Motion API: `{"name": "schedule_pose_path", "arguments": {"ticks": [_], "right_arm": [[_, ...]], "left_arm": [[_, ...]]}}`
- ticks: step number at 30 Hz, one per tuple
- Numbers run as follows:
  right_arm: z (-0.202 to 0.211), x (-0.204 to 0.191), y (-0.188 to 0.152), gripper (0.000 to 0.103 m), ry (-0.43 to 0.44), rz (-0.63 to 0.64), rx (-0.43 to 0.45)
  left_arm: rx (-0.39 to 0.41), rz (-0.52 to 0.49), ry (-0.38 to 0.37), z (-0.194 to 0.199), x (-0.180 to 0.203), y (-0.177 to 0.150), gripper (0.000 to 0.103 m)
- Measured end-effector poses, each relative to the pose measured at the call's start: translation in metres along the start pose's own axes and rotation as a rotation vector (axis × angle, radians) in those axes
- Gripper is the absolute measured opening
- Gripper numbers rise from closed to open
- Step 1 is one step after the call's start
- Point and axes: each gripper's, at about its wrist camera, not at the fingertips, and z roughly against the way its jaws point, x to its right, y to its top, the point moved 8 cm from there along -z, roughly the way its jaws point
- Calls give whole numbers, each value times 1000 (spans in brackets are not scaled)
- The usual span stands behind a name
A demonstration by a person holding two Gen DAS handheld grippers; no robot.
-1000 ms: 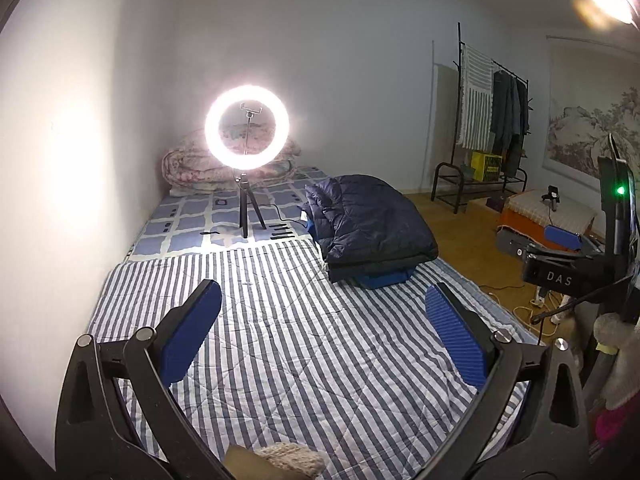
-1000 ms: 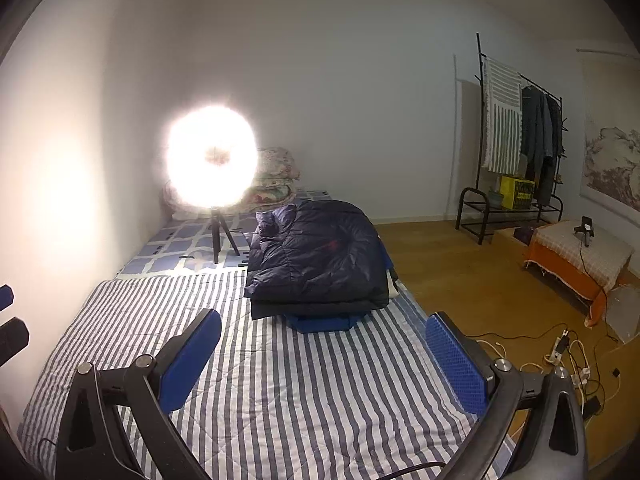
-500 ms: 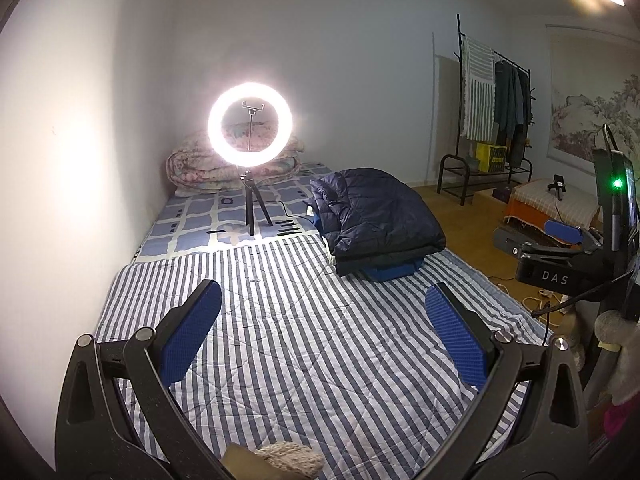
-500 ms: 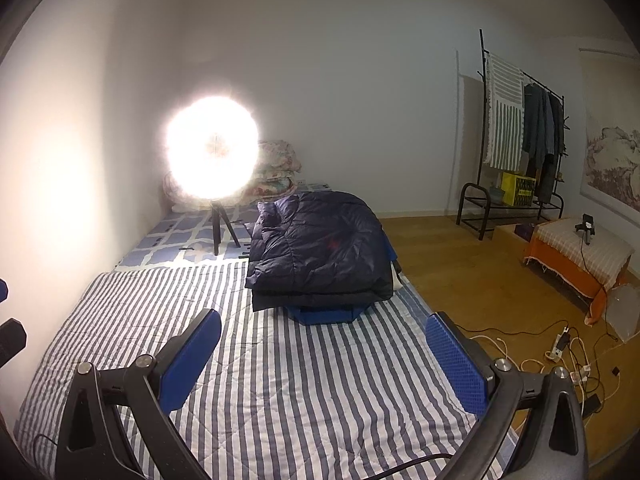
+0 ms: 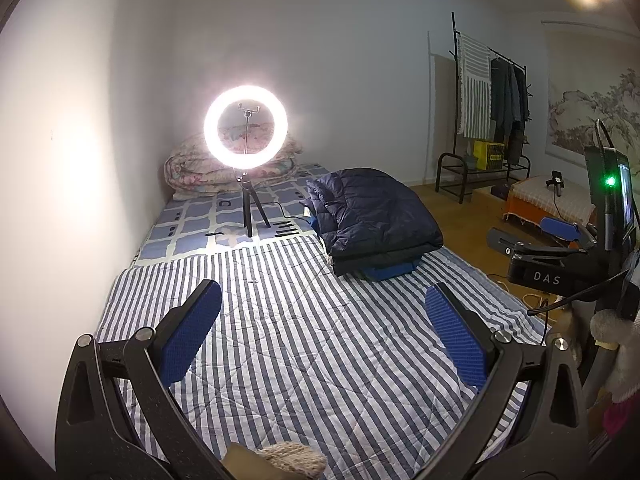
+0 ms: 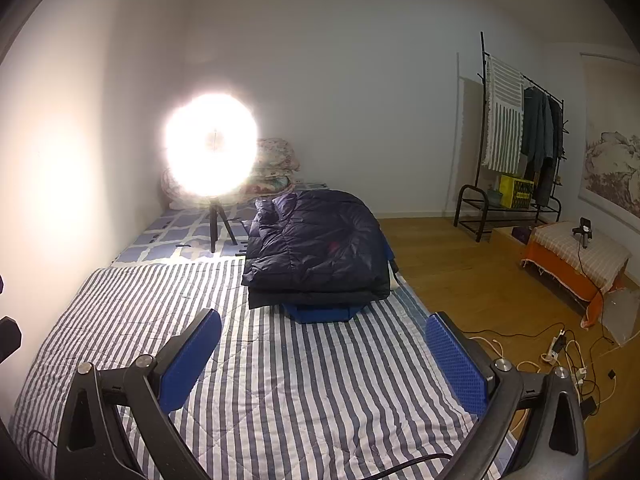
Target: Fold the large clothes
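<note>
Both pairs of jaws stand spread wide and grasp nothing. The left gripper (image 5: 323,334) and the right gripper (image 6: 323,360), each with blue textured pads, hover above the blue-and-white striped quilt (image 5: 304,344) that covers the bed. Ahead of them, in the middle of each frame, lies the folded dark navy puffer coat (image 6: 320,252) atop a blue garment (image 6: 322,314), near the bed's right edge. In the right wrist view the coat sits almost dead ahead and larger; in the left wrist view it lies right of centre, so the right gripper looks nearer. Its long axis appears to run away from the jaws, toward the lit ring light on a tripod (image 5: 246,138).
</note>
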Motion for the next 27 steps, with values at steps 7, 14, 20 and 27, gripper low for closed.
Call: {"name": "schedule_pose_path", "arguments": {"ticks": [7, 14, 20, 27], "right_arm": [[1, -1, -1, 103, 1, 1, -1], [-1, 0, -1, 103, 0, 6, -3], [-2, 1, -2, 103, -5, 7, -1], [-3, 1, -4, 103, -7, 12, -3]], "left_arm": [[8, -10, -6, 2, 1, 3, 103], [7, -11, -5, 2, 2, 3, 103], [7, -14, -6, 2, 2, 2, 103], [7, -26, -6, 2, -1, -1, 103]]}}
